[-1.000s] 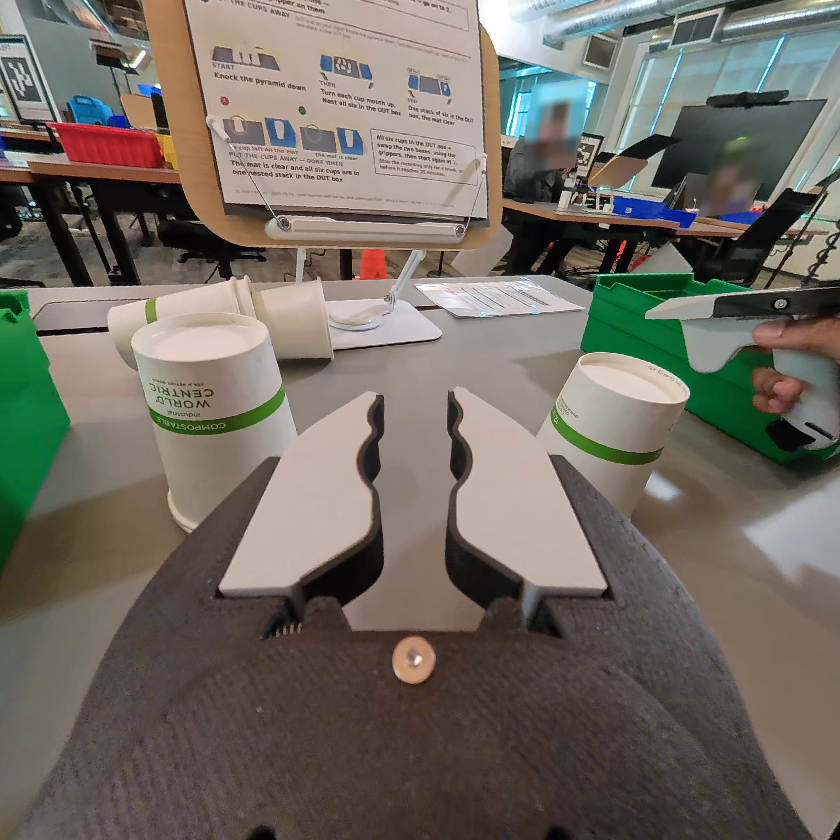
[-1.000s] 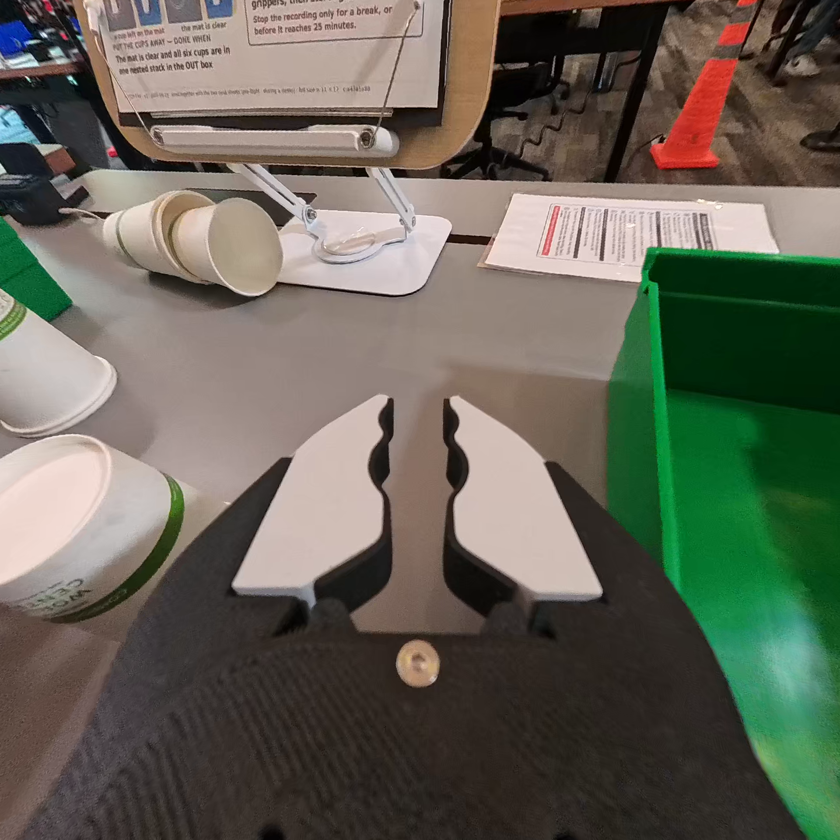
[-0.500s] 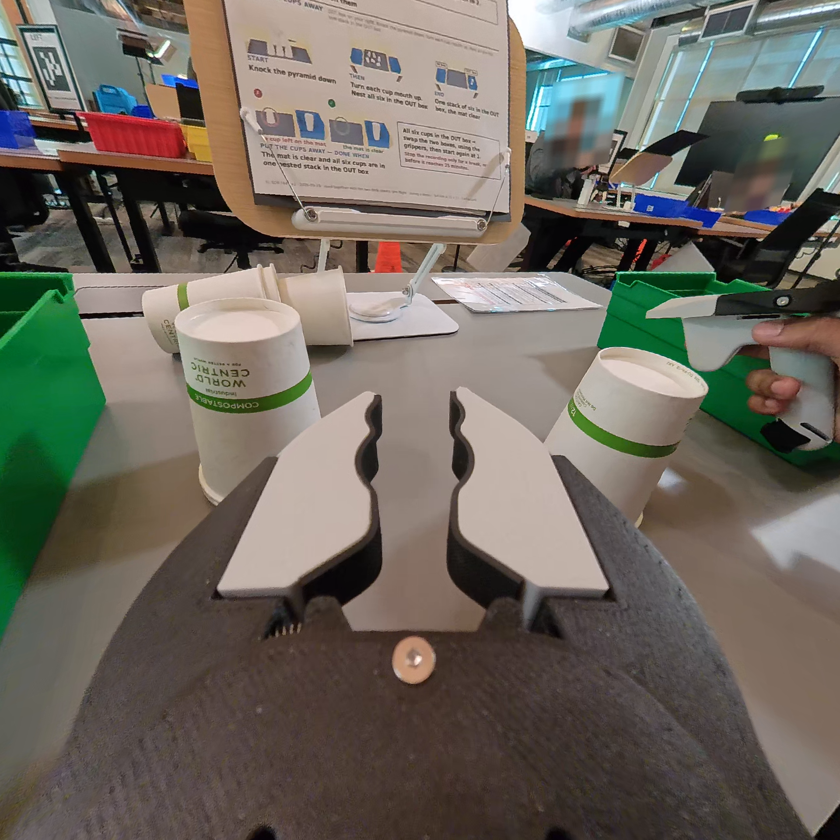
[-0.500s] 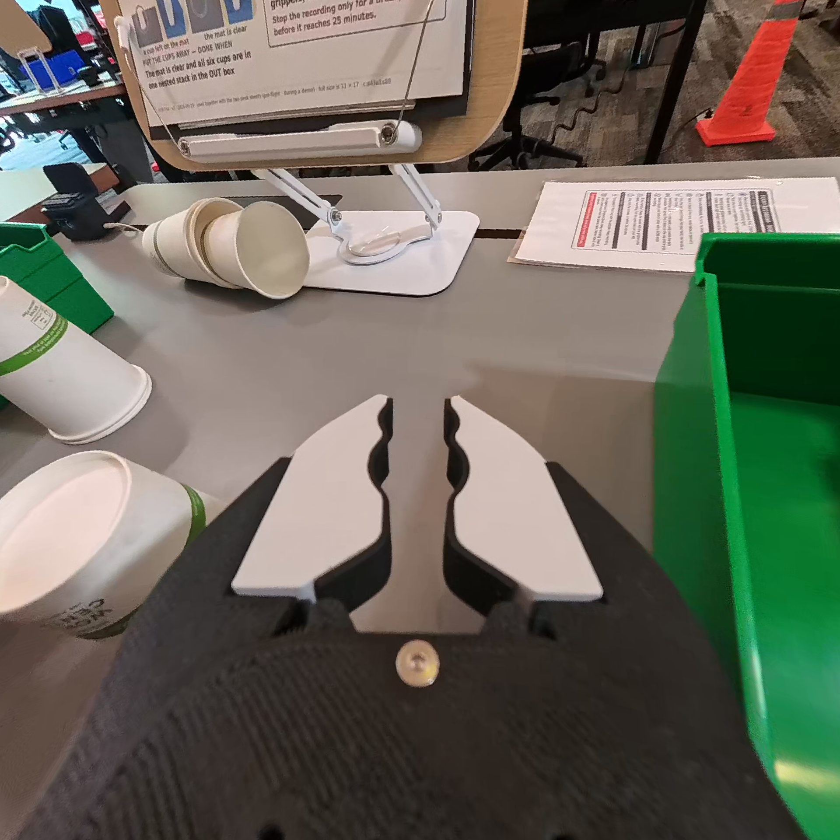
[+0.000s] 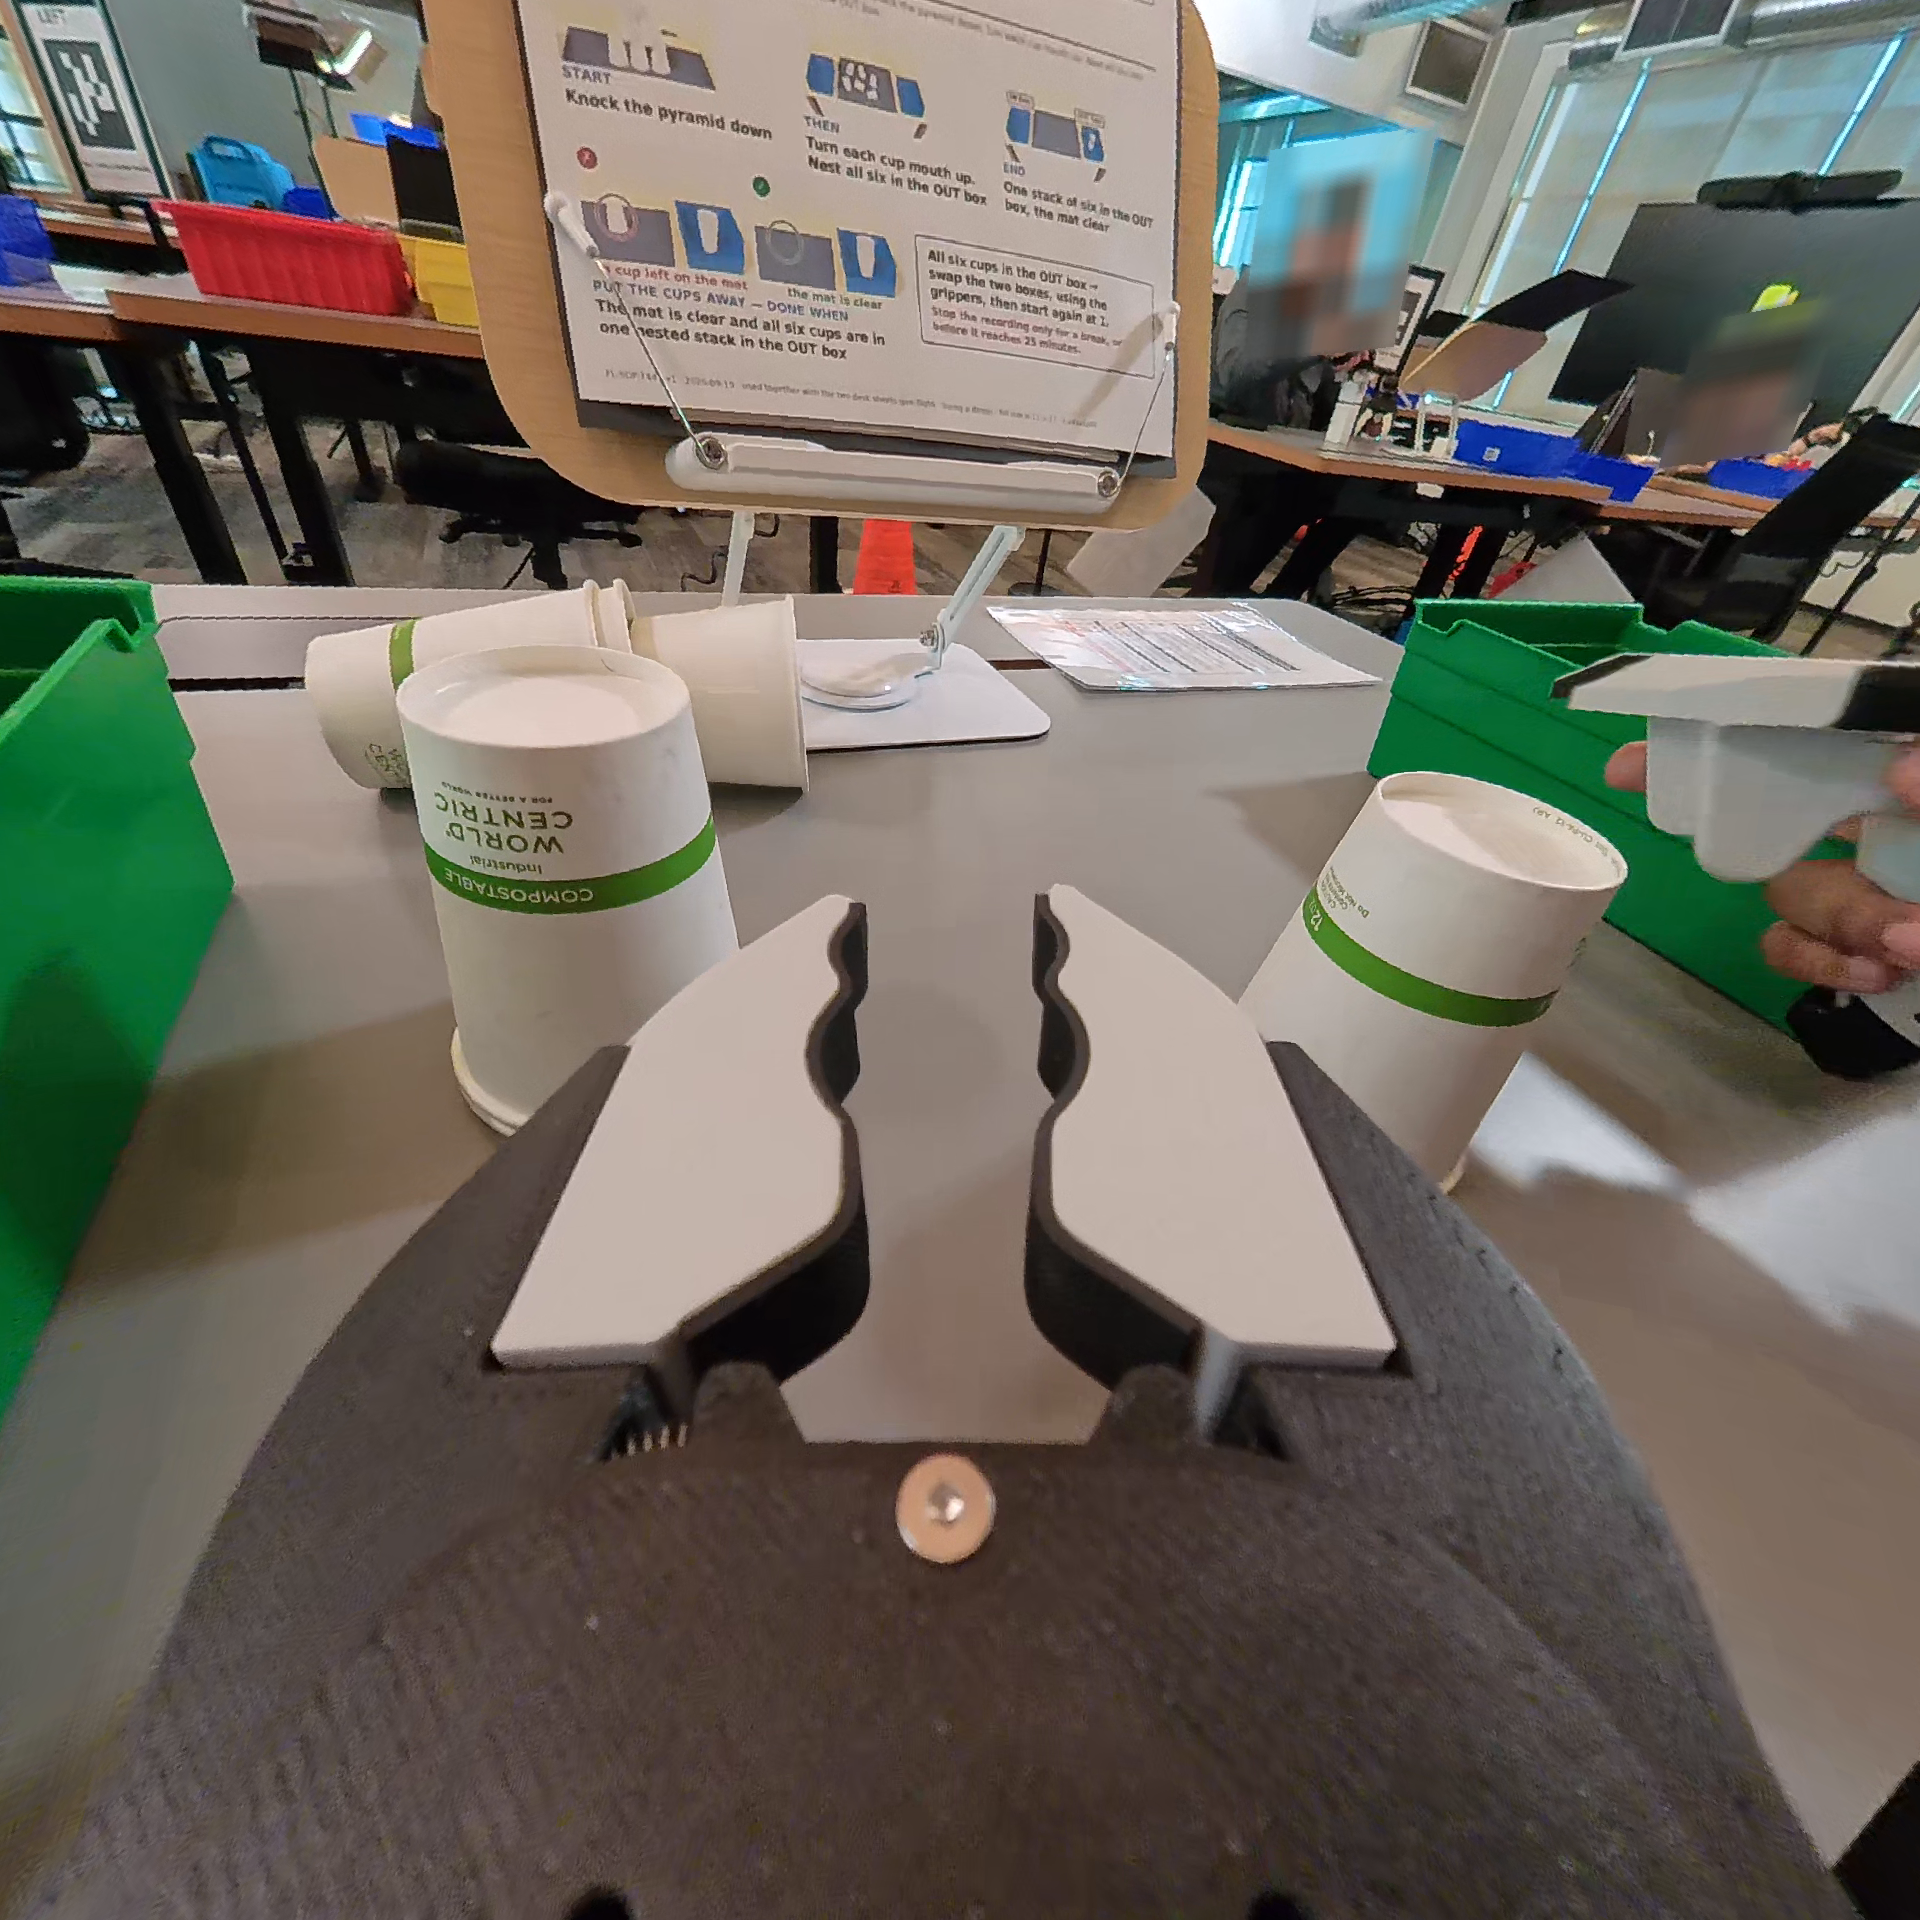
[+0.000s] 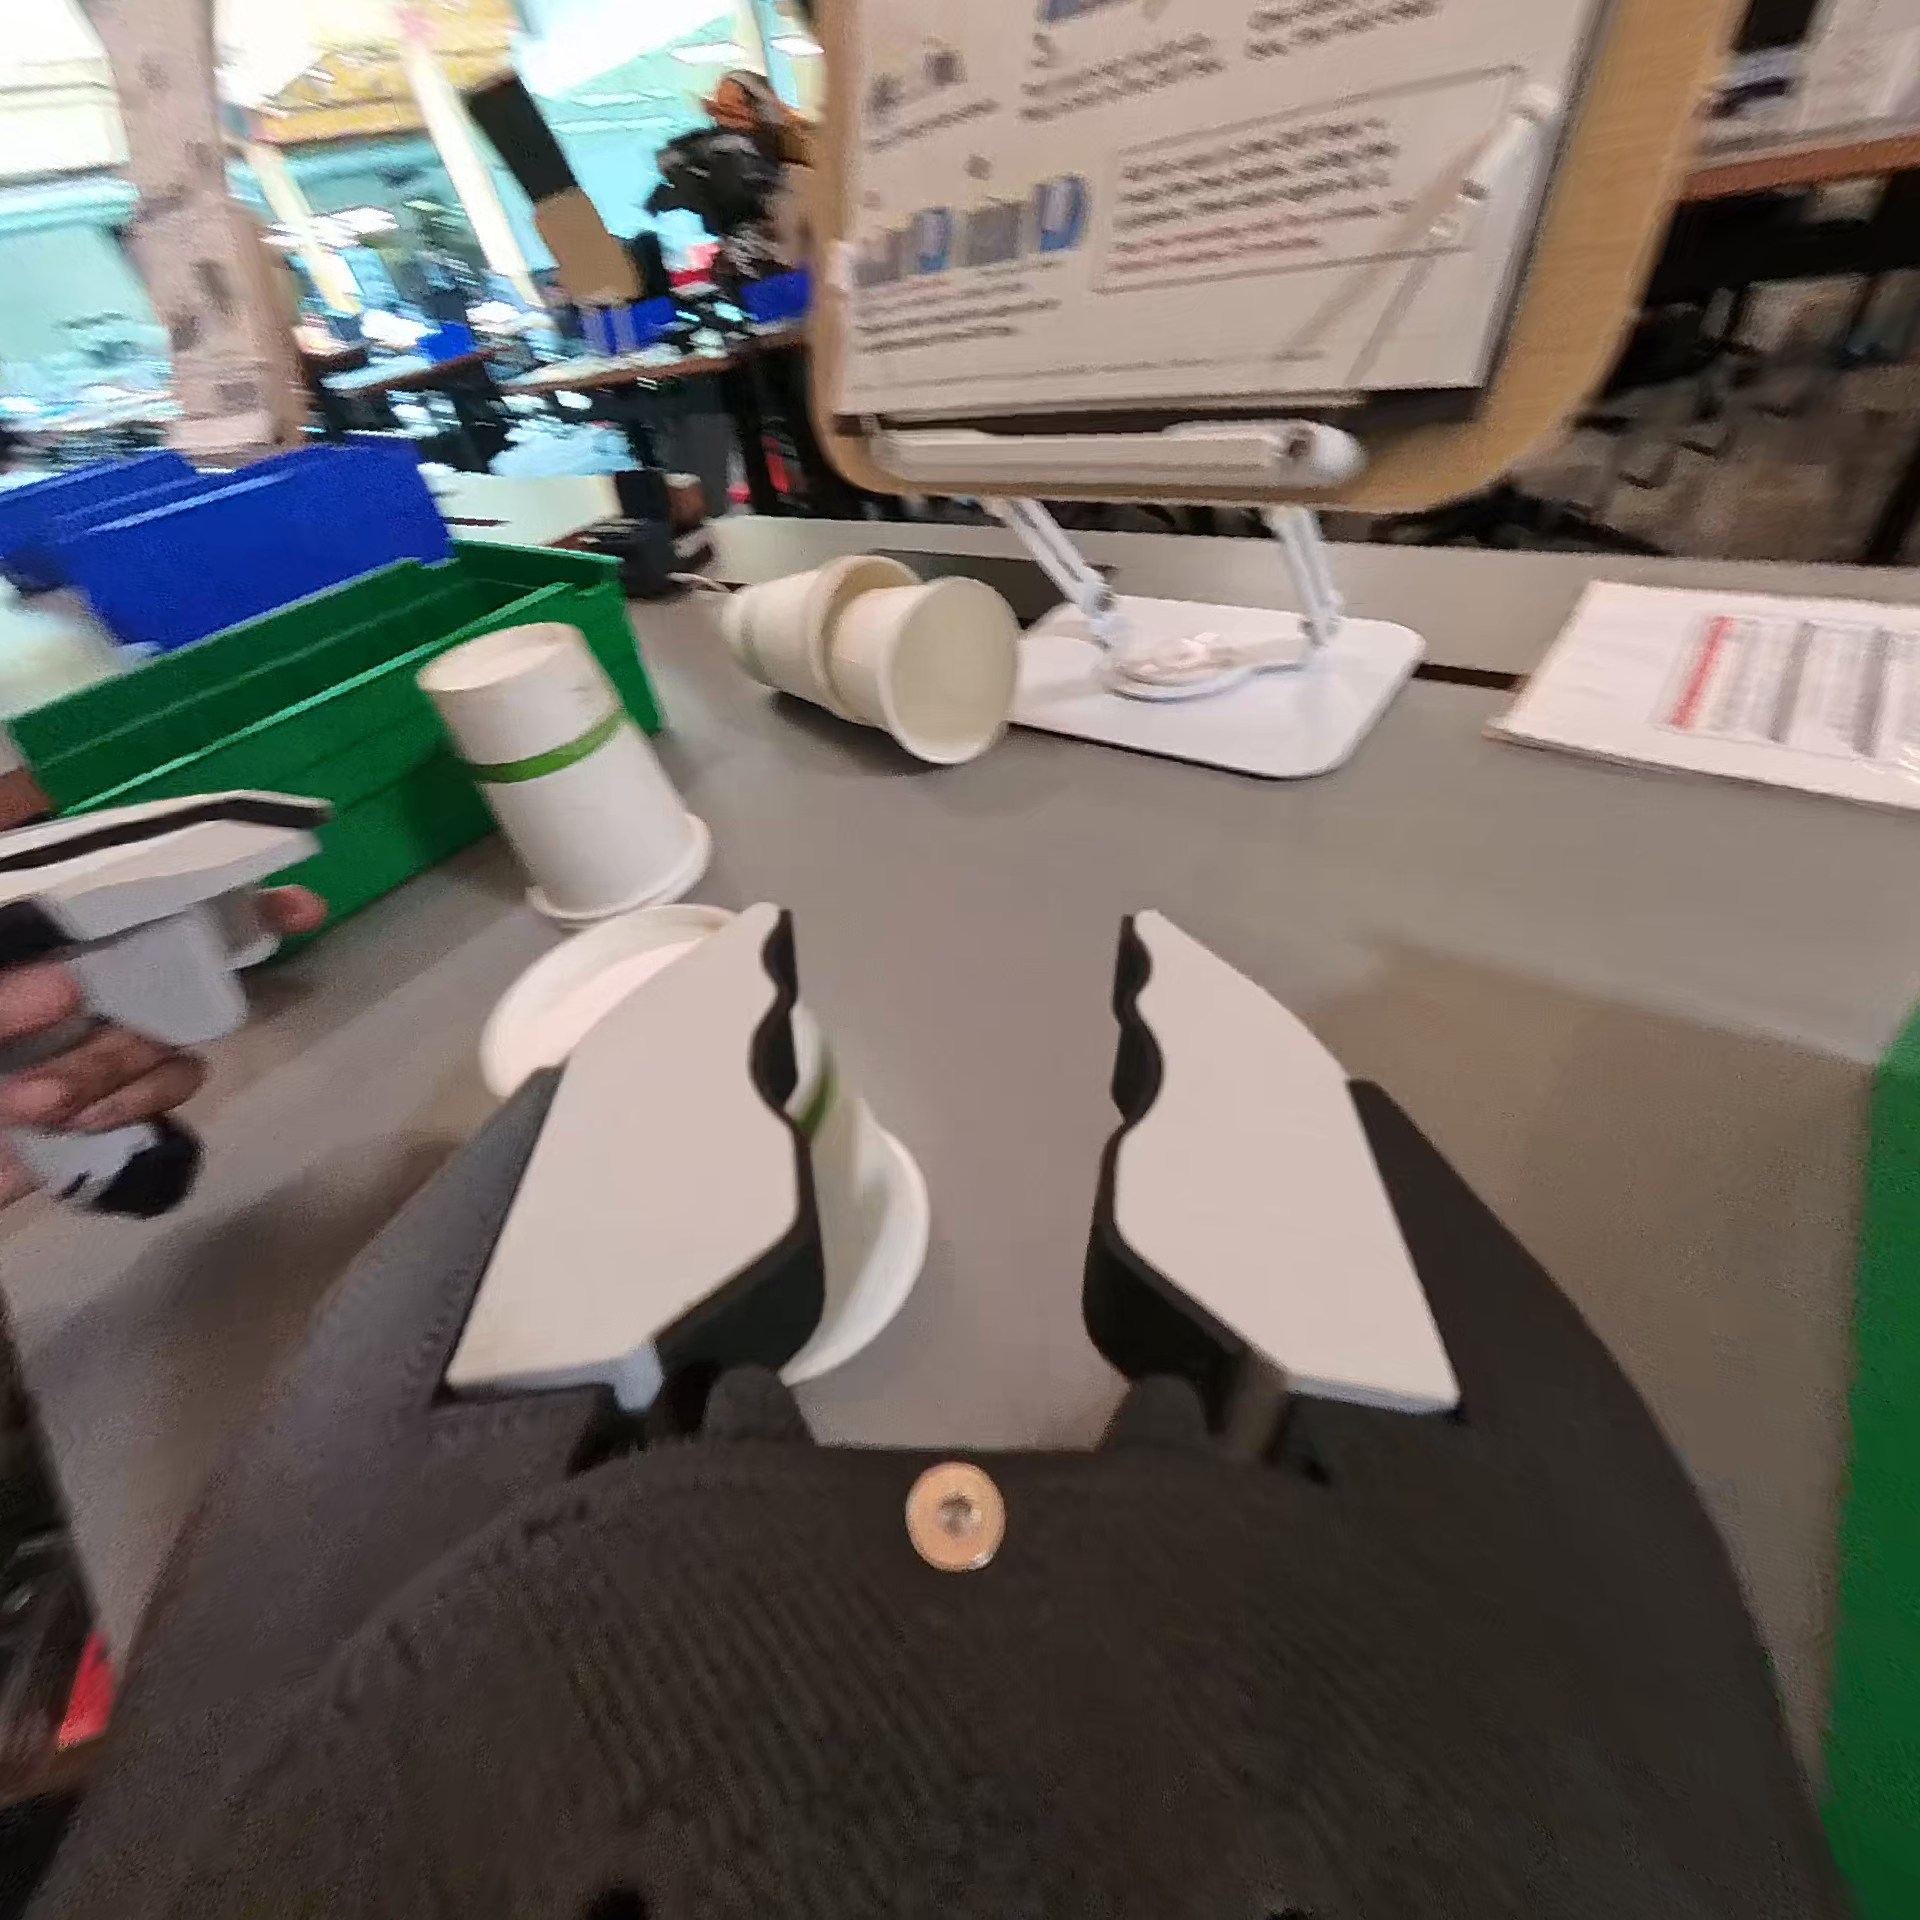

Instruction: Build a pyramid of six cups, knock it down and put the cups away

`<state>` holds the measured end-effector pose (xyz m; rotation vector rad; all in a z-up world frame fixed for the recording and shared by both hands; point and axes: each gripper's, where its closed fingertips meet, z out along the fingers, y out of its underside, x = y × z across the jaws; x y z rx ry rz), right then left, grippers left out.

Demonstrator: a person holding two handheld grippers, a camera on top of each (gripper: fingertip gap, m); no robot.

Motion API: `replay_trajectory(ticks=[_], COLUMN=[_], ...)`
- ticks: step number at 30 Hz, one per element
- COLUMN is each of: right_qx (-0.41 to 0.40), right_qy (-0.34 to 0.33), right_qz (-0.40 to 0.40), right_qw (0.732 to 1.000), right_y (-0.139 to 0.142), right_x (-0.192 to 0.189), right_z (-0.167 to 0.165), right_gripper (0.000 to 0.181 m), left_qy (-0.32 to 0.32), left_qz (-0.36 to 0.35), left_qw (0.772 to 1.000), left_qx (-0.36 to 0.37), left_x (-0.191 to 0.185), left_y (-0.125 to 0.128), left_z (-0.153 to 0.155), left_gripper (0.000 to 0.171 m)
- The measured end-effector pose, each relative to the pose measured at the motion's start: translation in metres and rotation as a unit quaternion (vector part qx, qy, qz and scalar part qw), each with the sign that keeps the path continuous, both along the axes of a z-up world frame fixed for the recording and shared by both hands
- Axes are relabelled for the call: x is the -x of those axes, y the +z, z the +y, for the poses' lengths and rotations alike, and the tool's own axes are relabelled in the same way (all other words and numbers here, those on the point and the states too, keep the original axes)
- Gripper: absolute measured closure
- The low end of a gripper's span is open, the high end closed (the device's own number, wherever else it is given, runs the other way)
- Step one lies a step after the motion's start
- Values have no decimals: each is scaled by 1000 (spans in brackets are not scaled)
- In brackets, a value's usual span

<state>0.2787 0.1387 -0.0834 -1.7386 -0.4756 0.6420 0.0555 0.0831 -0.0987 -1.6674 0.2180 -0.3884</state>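
Observation:
White paper cups with green bands stand on a grey table. In the left wrist view my left gripper [image 5: 948, 899] is open by a narrow gap and empty. It sits between an upside-down cup [image 5: 566, 862] on its left and a tilted upside-down cup [image 5: 1423, 977] on its right. Nested cups [image 5: 623, 675] lie on their side behind. My right gripper [image 6: 956, 914] is open wide. The tilted cup [image 6: 862, 1174] sits partly between its jaws, against the left finger [image 6: 665, 1143]. The other upside-down cup [image 6: 582, 769] stands farther left.
A green bin [image 5: 94, 883] stands at the table's left and another [image 5: 1507, 675] at its right, also in the right wrist view [image 6: 1886, 1351]. A document stand [image 5: 862, 239] and a laminated sheet [image 5: 1174, 644] are at the back. The left gripper, held by a hand, shows in the right wrist view [image 6: 156, 842].
My right gripper has swung left toward the tilted cup and opened wider, so the cup now sits partly between its jaws. My left gripper has drifted slightly and kept the same gap.

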Motion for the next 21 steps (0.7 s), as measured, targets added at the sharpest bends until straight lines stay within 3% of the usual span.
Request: replay_trajectory(ticks=[4, 8, 21], right_qx=[-58, -74, -51], right_qy=[88, 127, 161], right_qz=[6, -25, -54], right_qw=[994, 989, 984], right_y=[13, 3, -18], right_x=[30, 45, 66], right_z=[-29, -38, -43], right_gripper=[107, 100, 94], left_qy=[-5, -8, -21], left_qz=[-10, -9, 0], left_qw=[1000, 1000, 1000], left_qx=[10, 13, 20], left_x=[-1, -3, -10], left_y=[-2, -4, -7], left_z=[0, 0, -2], left_gripper=[140, 140, 139])
